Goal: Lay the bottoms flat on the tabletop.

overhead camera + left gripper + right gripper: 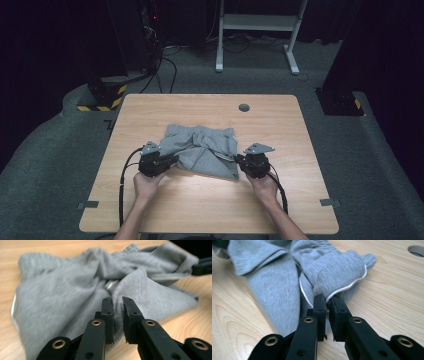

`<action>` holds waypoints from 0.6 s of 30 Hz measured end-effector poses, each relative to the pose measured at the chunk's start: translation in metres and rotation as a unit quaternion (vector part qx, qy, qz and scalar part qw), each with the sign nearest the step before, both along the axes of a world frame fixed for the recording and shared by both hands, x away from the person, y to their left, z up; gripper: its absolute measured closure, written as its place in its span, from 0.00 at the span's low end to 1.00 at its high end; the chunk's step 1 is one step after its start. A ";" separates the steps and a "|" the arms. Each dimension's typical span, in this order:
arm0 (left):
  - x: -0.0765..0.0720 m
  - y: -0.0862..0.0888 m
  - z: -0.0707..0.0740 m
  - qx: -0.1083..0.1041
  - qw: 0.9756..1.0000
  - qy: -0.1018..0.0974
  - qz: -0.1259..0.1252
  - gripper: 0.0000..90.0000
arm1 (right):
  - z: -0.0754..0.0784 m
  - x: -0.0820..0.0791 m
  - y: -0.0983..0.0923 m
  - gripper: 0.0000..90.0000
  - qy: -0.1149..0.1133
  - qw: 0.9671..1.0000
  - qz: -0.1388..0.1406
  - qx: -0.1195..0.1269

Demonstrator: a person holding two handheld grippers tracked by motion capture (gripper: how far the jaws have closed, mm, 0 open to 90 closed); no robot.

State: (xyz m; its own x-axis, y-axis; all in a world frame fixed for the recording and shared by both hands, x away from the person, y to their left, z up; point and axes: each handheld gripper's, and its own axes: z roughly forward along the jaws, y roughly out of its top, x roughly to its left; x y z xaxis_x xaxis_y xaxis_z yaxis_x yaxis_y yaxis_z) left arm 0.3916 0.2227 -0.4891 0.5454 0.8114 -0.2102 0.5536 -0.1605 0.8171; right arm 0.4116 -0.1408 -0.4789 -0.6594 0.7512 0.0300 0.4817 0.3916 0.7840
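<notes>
A crumpled pair of grey shorts [200, 150] lies in the middle of the wooden table [280, 195]. My left gripper [172, 161] is shut on a fold of the grey shorts [75, 290] at their near left corner; the fabric is pinched between its jaws. My right gripper [237, 159] is shut on the near right part of the grey shorts [337, 272], clamping an edge with white piping. In the left gripper view the tip of the right gripper [201, 266] shows at the far right.
A round cable hole [244, 107] sits near the table's far edge. Two tape marks [89, 204] lie at the near corners. Beyond the table stand a white desk frame [257, 30] and dark equipment on grey carpet.
</notes>
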 end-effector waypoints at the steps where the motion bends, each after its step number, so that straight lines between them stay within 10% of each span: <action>1: -0.002 0.002 -0.001 -0.002 1.000 0.004 0.001 0.89 | -0.001 0.001 -0.002 0.92 -0.001 1.000 -0.001 -0.001; 18: -0.021 0.014 -0.025 0.044 0.999 0.012 0.004 0.86 | -0.011 0.009 -0.015 0.83 0.025 0.999 -0.023 -0.007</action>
